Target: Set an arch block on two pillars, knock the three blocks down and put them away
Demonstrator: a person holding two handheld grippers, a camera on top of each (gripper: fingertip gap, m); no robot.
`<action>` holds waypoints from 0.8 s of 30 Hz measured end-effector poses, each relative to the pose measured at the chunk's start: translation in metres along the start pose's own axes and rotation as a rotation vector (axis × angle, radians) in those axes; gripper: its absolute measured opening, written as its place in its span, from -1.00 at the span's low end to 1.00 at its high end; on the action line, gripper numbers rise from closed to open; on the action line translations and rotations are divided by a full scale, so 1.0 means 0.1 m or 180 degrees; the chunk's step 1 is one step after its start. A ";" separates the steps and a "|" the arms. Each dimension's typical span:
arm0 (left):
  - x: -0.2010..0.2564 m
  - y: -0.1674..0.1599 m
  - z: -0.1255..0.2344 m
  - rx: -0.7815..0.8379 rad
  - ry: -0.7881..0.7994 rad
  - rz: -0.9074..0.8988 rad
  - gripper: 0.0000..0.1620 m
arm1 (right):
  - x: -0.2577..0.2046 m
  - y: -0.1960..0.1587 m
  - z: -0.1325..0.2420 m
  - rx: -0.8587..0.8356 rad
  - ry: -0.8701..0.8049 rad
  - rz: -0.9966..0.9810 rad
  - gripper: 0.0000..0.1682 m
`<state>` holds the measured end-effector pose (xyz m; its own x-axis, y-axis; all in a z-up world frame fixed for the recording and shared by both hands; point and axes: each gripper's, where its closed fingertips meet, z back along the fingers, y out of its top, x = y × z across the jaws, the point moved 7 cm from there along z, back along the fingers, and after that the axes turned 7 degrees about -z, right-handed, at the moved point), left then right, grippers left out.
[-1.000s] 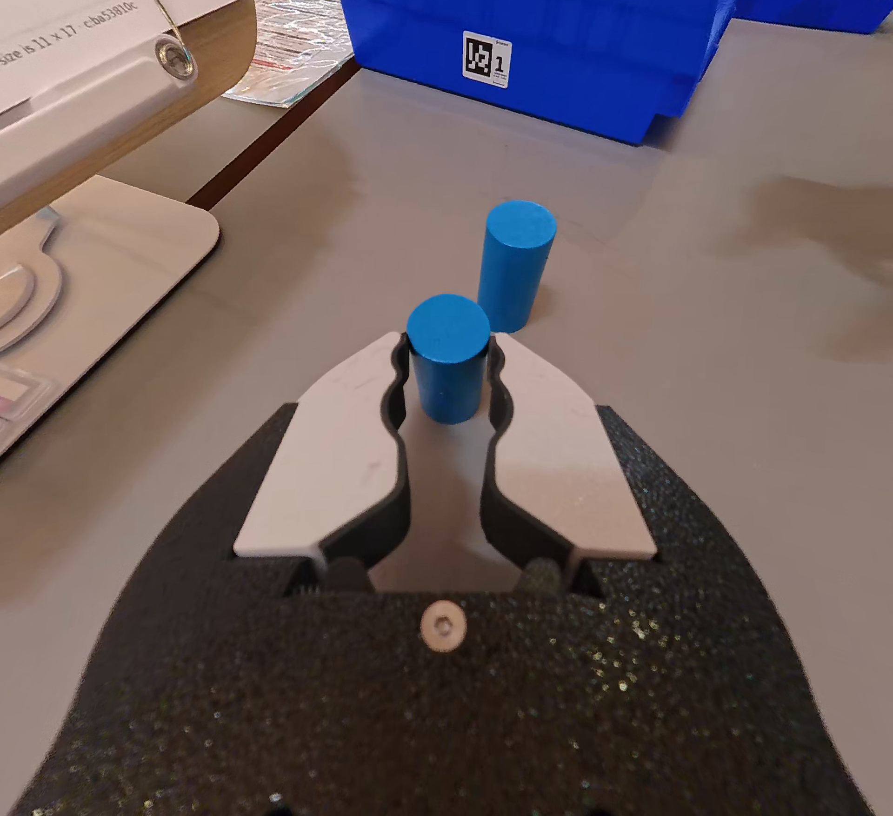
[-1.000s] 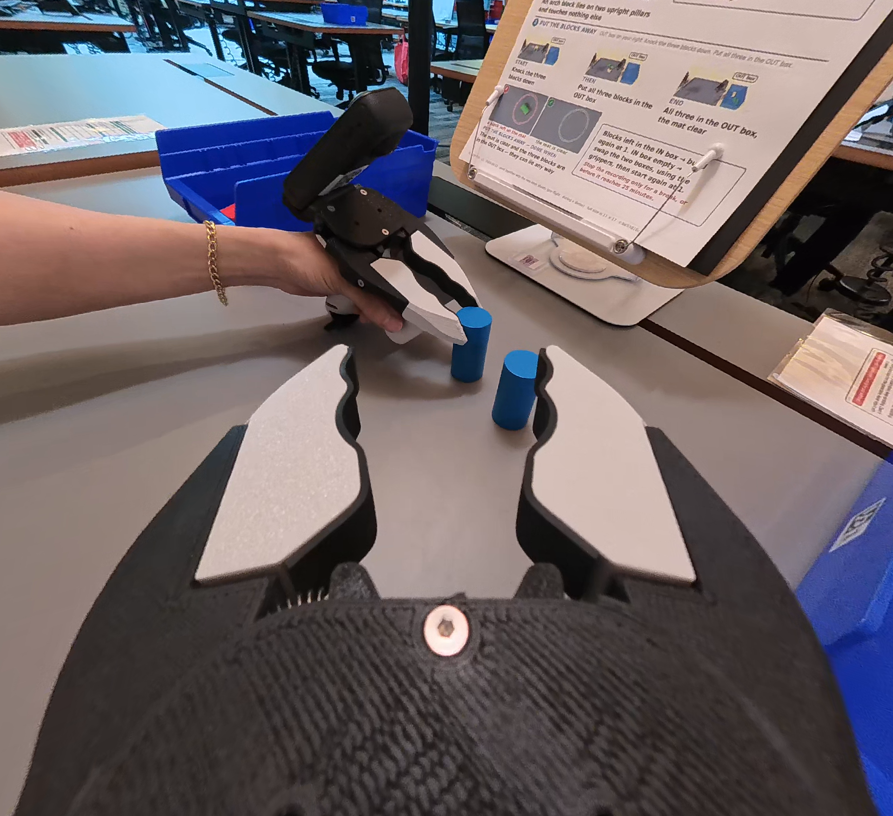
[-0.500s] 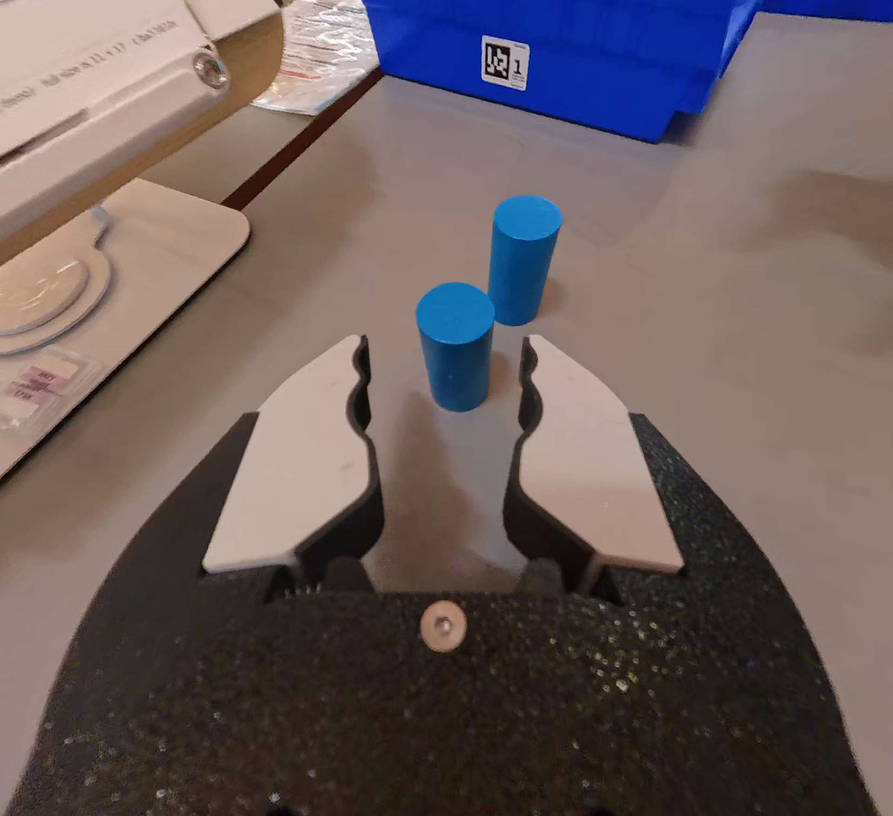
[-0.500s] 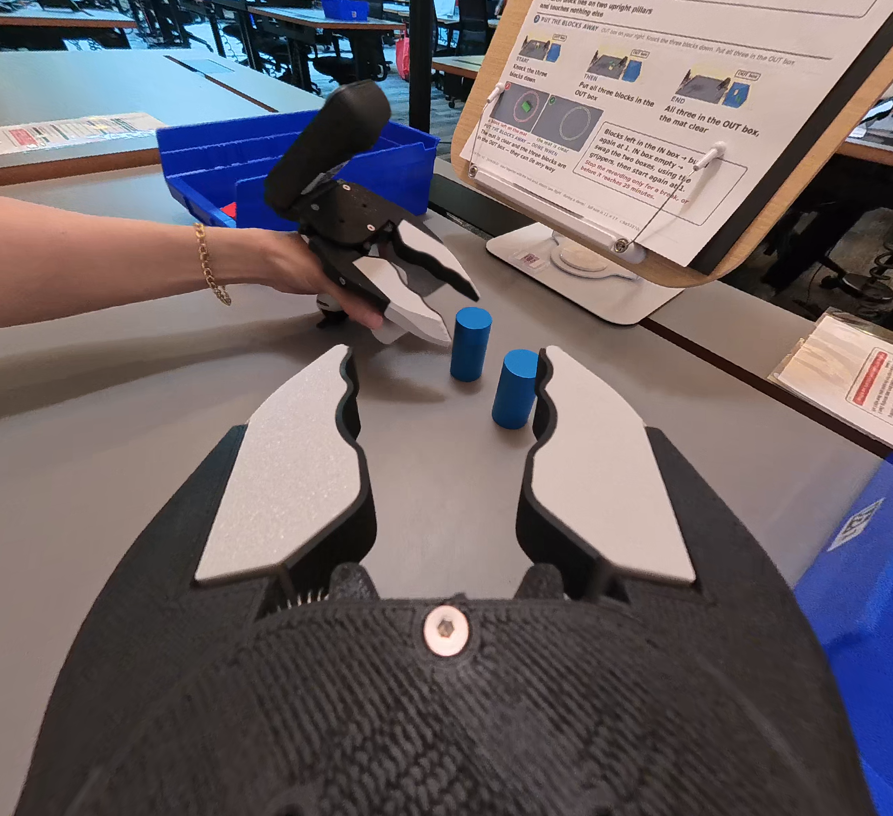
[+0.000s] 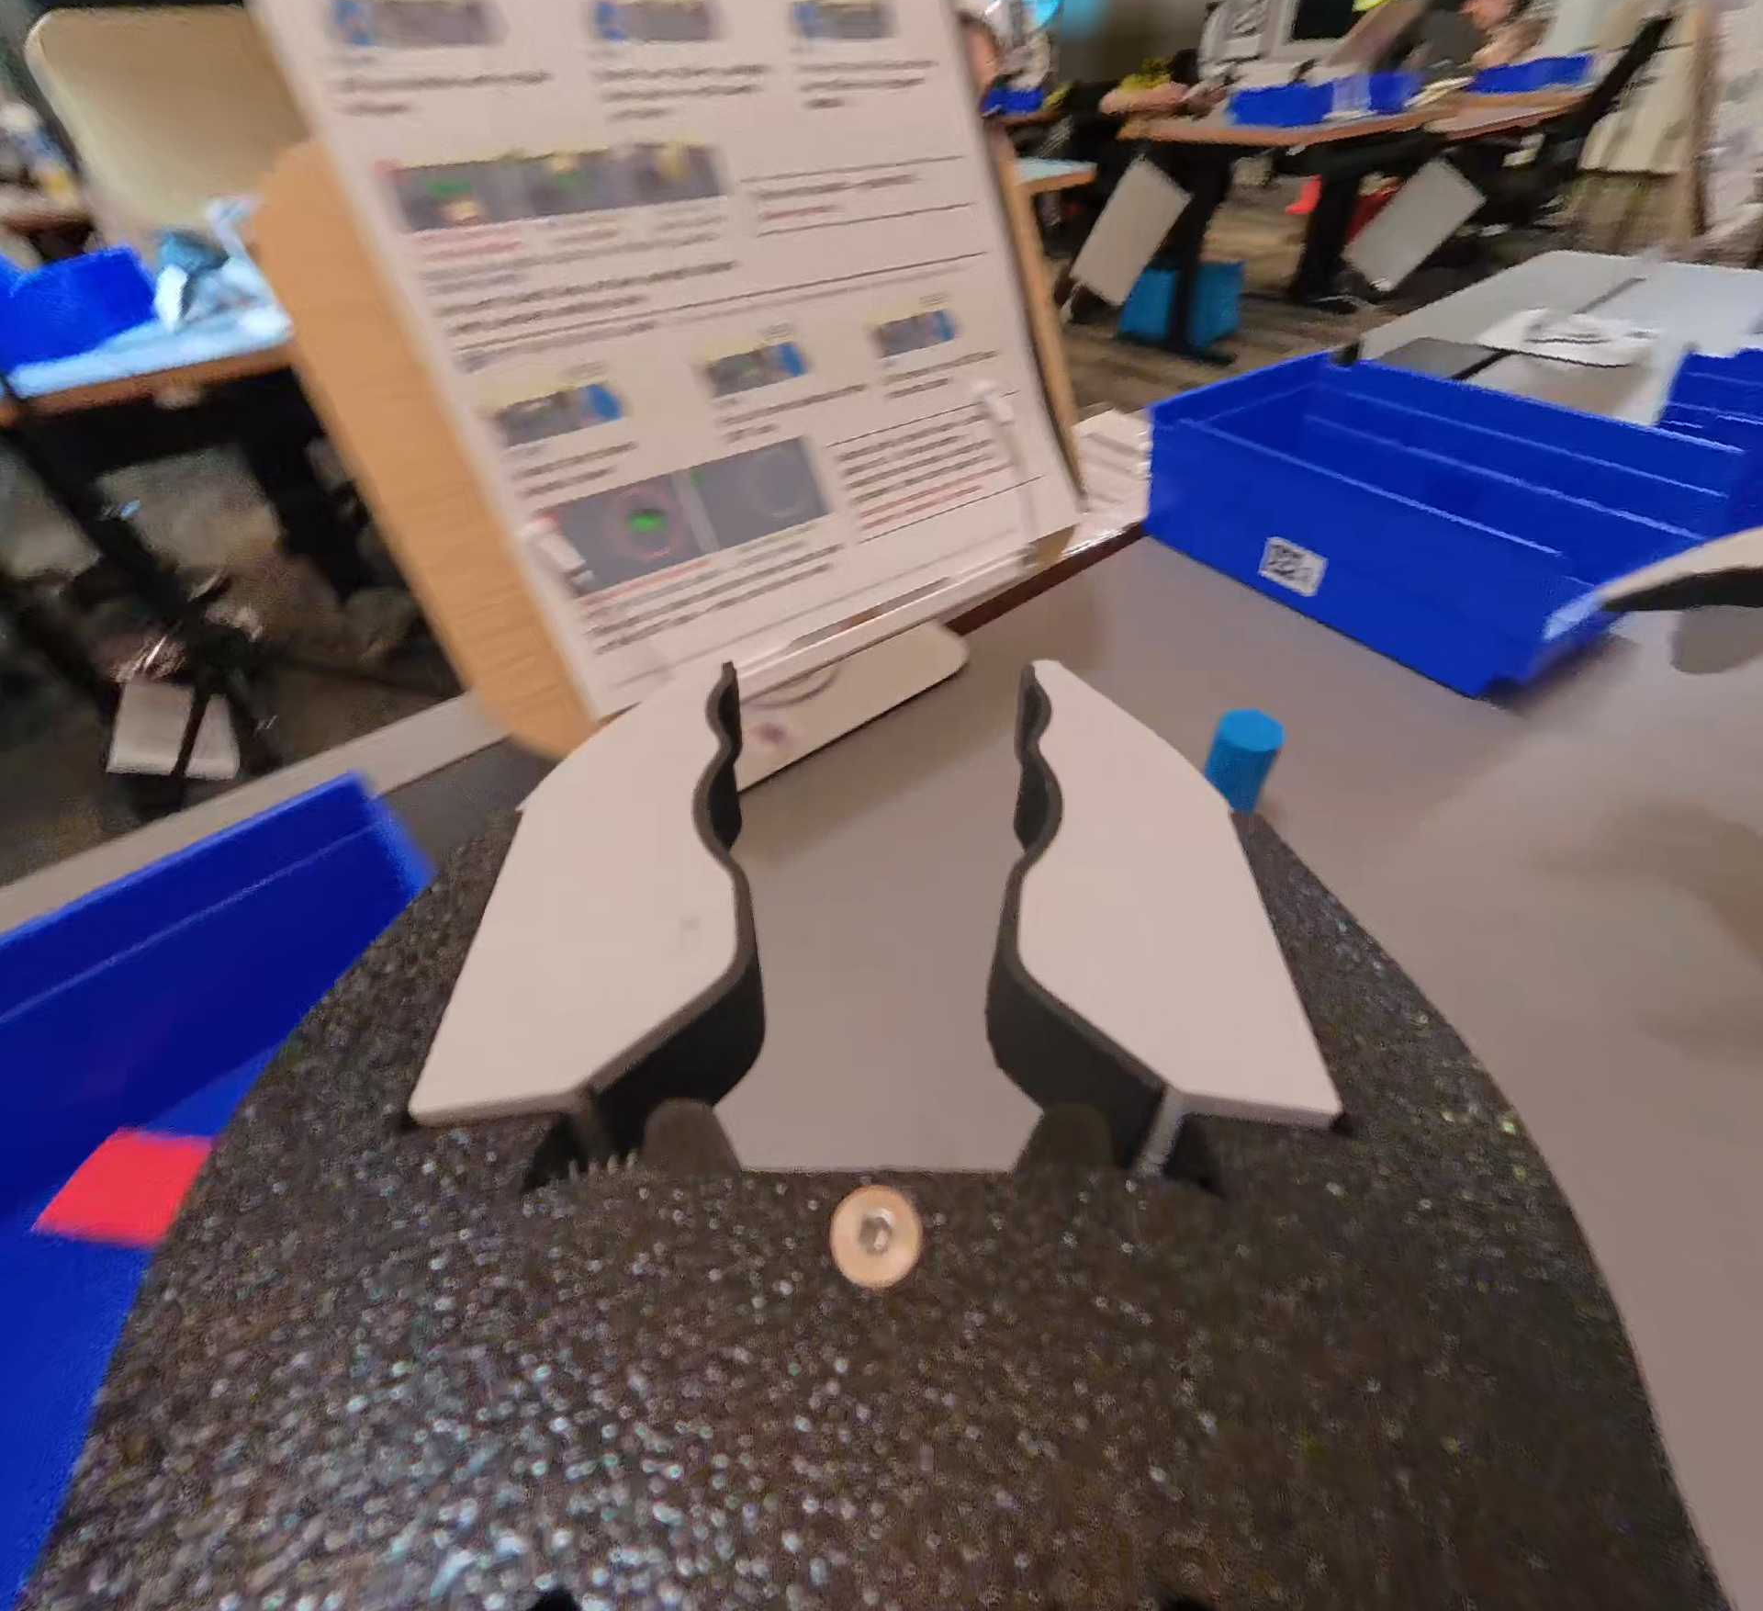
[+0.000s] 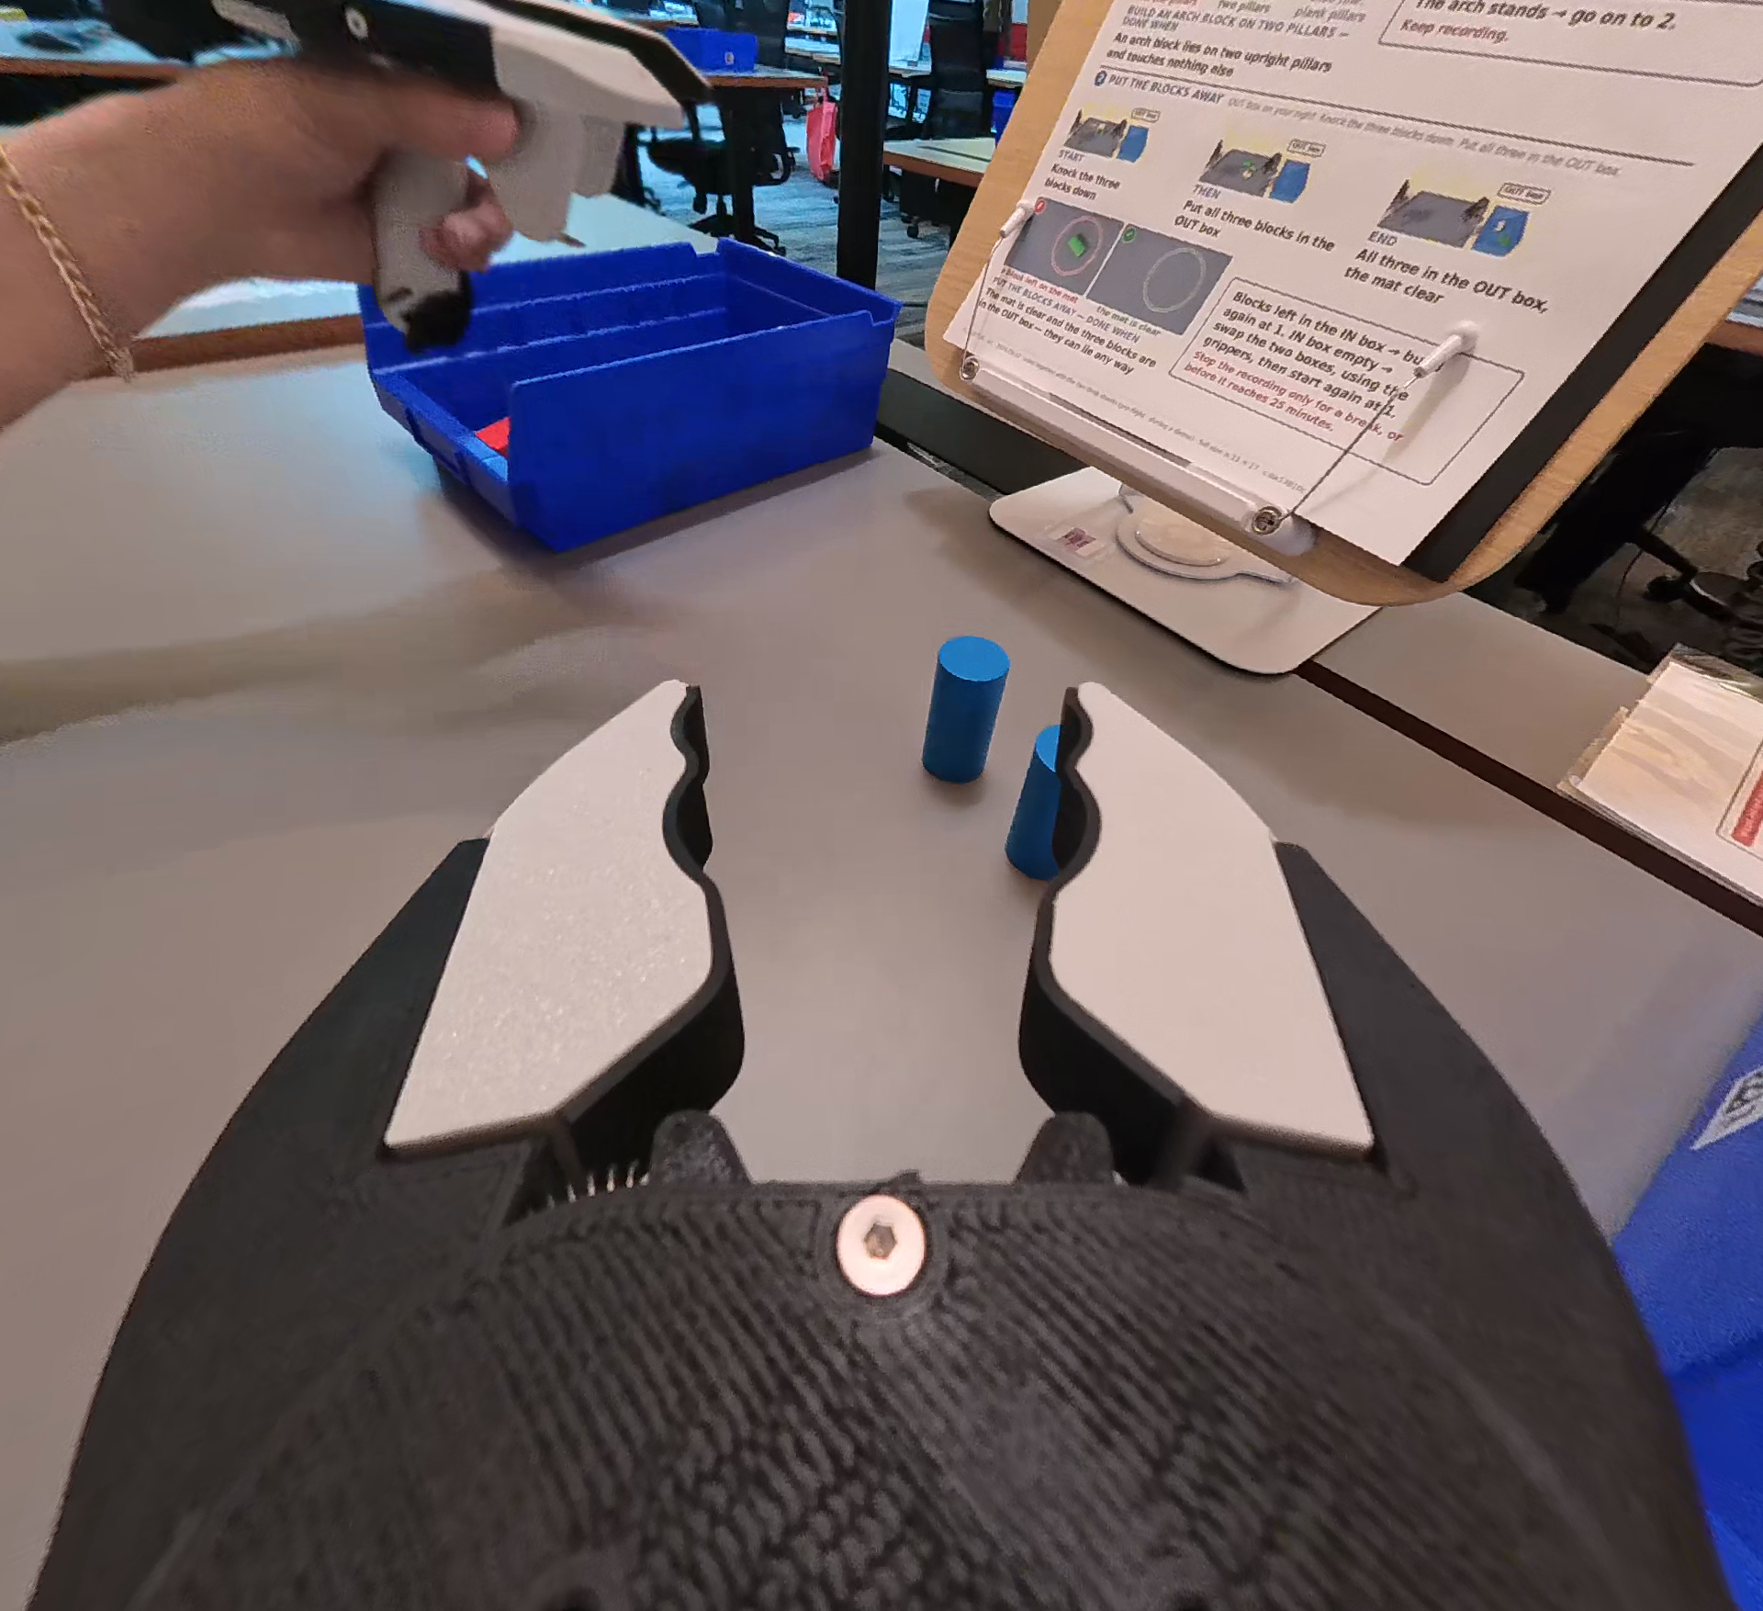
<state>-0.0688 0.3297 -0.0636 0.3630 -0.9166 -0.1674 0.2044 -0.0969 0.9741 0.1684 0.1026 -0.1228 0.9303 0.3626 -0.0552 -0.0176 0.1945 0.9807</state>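
**Two blue cylinders on grey worktop, both grippers empty**

Left gripper (image 5: pixel 878 706): jaws spread, nothing held, raised above the blue bin (image 6: pixel 668 382); view blurred. Right gripper (image 6: pixel 882 706): jaws spread, nothing pinched. Far cylinder (image 6: pixel 964 706) is seen upright; near cylinder (image 6: pixel 1035 802) is partly hidden behind one finger. Instruction board (image 6: pixel 1383 182) is cut off. Office desks are seen behind.
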 end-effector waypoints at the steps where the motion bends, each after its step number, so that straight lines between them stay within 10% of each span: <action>1: -0.16 0.00 0.10 -0.0116 0.0115 0.0087 -0.35 | -0.01 0.00 0.00 0.0018 0.0007 -0.0008 -0.16; 11: -1.22 -1.02 0.37 -0.2311 0.0223 0.1670 -0.34 | -0.09 0.01 -0.11 -0.0037 0.0071 0.0019 -0.16; 24: -1.30 -1.63 -0.03 -0.3060 0.0284 0.2189 -0.47 | -0.18 -0.01 -0.12 -0.0157 0.0018 0.0043 -0.15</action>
<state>-0.1464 0.4664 -0.2013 0.7178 -0.6284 0.2997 0.5270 0.7718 0.3559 0.1472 0.1072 -0.1252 0.9278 0.3706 -0.0431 -0.0484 0.2342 0.9710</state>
